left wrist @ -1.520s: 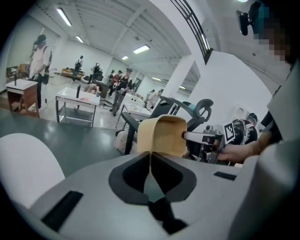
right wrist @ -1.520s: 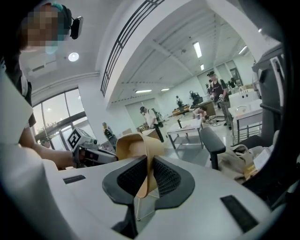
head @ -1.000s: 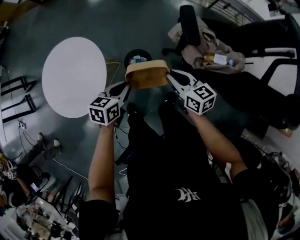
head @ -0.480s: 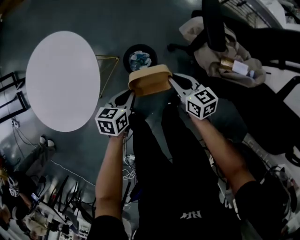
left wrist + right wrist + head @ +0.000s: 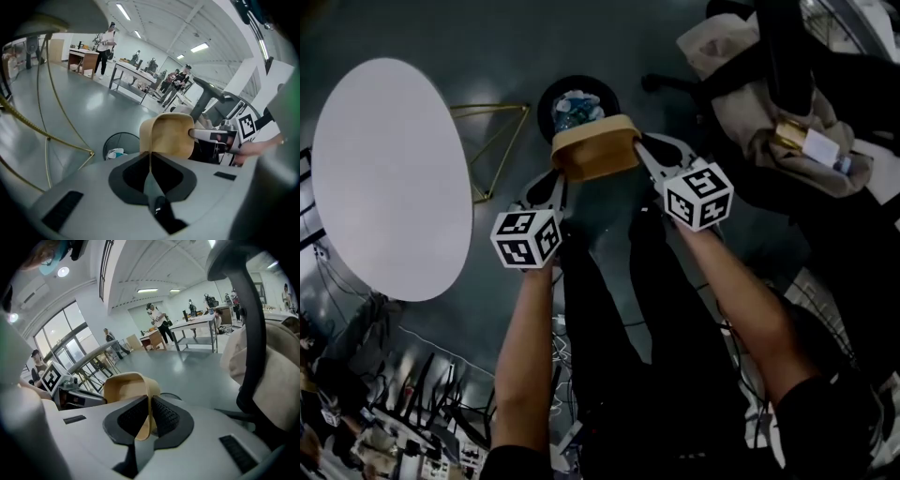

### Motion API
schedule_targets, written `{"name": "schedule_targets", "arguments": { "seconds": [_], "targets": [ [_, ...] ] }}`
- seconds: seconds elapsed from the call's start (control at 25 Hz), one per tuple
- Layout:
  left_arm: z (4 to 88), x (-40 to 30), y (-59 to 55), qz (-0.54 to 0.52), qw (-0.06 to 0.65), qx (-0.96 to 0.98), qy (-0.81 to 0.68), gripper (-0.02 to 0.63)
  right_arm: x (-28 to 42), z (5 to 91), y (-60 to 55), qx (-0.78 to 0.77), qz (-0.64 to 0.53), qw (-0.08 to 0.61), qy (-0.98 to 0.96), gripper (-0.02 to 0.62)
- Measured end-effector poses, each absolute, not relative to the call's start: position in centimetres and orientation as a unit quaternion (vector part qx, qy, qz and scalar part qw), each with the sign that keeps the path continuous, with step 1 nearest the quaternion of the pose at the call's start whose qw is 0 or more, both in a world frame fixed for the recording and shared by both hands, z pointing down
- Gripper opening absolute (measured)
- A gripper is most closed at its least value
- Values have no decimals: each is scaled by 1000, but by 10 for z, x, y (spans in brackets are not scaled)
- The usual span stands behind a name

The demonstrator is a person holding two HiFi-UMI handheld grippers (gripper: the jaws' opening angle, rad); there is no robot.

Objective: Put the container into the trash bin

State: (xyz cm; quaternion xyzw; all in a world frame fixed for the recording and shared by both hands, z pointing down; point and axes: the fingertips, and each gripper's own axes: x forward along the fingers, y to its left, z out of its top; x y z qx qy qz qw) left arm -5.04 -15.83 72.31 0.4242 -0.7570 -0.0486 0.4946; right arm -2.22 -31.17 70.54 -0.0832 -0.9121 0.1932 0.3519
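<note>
Carry step: your left claw [image 5: 560, 176] is clenched on the container [image 5: 594, 150], and your right claw [image 5: 643, 152] is closing on its opposite wall. Next, centre it over the trash bin [image 5: 543, 110], then release.

A big open workshop-lab hall: in the left gripper view, ceiling strip lights [image 5: 200, 47] at one o'clock, workbenches [image 5: 131, 70] with standing people [image 5: 104, 44] at eleven o'clock, bare grey floor [image 5: 79, 110].

You have two grippers, left gripper [image 5: 560, 174] and right gripper [image 5: 640, 151], one container [image 5: 594, 156], one trash bin [image 5: 545, 101], one white table [image 5: 389, 178] at nine o'clock.
</note>
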Motion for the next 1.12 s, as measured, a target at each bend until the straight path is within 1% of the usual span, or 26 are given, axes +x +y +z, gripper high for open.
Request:
{"name": "schedule_targets", "arguments": {
  "seconds": [0.24,0.76,1.12],
  "targets": [
    [771,-58,-154,-48,506,409,-758,16,-36,752,-308,-90,178,375,-905,55],
    [849,-80,-155,-20,504,399,-765,17,-57,844,-308,-92,155,393,-902,54],
    [893,-92,-156,-17,505,378,-776,17,-75,880,-309,-100,121,402,-902,54]
  ]
}}
